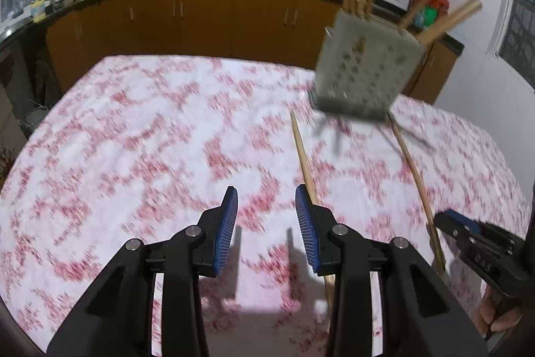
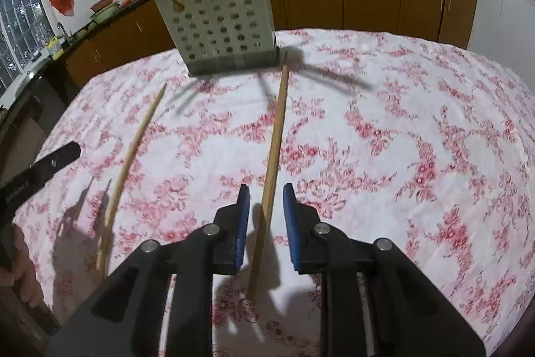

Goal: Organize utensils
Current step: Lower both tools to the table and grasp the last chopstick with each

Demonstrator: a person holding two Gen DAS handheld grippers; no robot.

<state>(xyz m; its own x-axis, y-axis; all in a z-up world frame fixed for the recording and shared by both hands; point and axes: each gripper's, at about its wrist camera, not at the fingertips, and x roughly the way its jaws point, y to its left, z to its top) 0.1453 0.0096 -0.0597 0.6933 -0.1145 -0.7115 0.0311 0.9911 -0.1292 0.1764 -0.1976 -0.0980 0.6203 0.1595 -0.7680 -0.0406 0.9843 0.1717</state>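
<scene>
Two bamboo chopsticks lie loose on a table under a red-flowered tablecloth (image 2: 384,129), both running lengthwise away from the grippers toward a perforated white chopstick holder (image 2: 219,25) that already stands full of sticks at the table's far side. The right gripper (image 2: 266,189) hangs over the right-hand chopstick (image 2: 276,136), jaws apart with the stick's near end lying between the blue pads, its long axis in line with the fingers; neither pad appears to press on it. The left-hand chopstick (image 1: 306,163) runs just beside the left gripper (image 1: 266,193), passing behind its right finger rather than between the parted jaws, which hold nothing. By the look of it the right hand is better placed to grasp first, while the left needs to shift sideways toward its stick.
</scene>
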